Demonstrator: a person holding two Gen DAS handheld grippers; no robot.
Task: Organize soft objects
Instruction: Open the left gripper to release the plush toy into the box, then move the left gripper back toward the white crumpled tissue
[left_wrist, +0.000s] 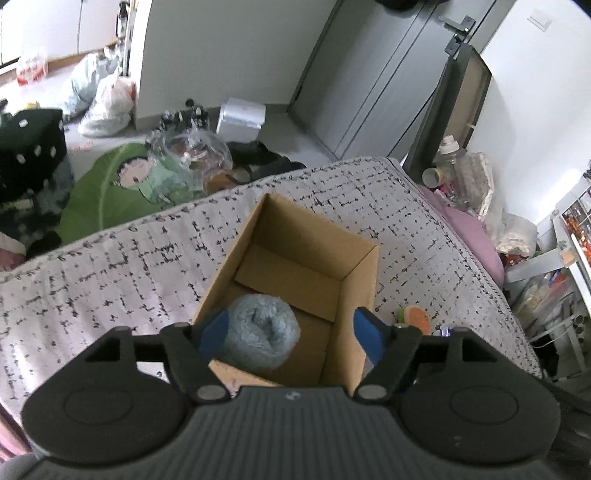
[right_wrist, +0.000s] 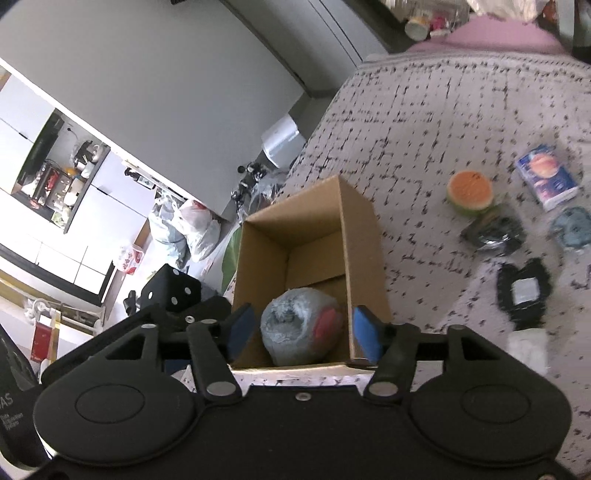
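An open cardboard box (left_wrist: 354, 273) (right_wrist: 364, 236) stands on the patterned bedspread (left_wrist: 92, 273) (right_wrist: 424, 122). A fluffy grey-blue soft roll (left_wrist: 260, 332) (right_wrist: 295, 332), with a red patch on one side, lies in the box's near end. My left gripper (left_wrist: 291, 332) is open above the box's near end, straddling the roll without touching it. My right gripper (right_wrist: 303, 334) is open above the same end, empty. An orange-and-green soft slice (right_wrist: 470, 192) (left_wrist: 415, 317) lies on the bed to the right of the box.
On the bed right of the box lie a blue packet (right_wrist: 546, 177), a dark wrapped item (right_wrist: 493, 232), a blue-grey soft thing (right_wrist: 572, 225), a black-framed item (right_wrist: 524, 291) and a white item (right_wrist: 526, 349). Bags and clutter (left_wrist: 107, 99) cover the floor past the bed's far edge.
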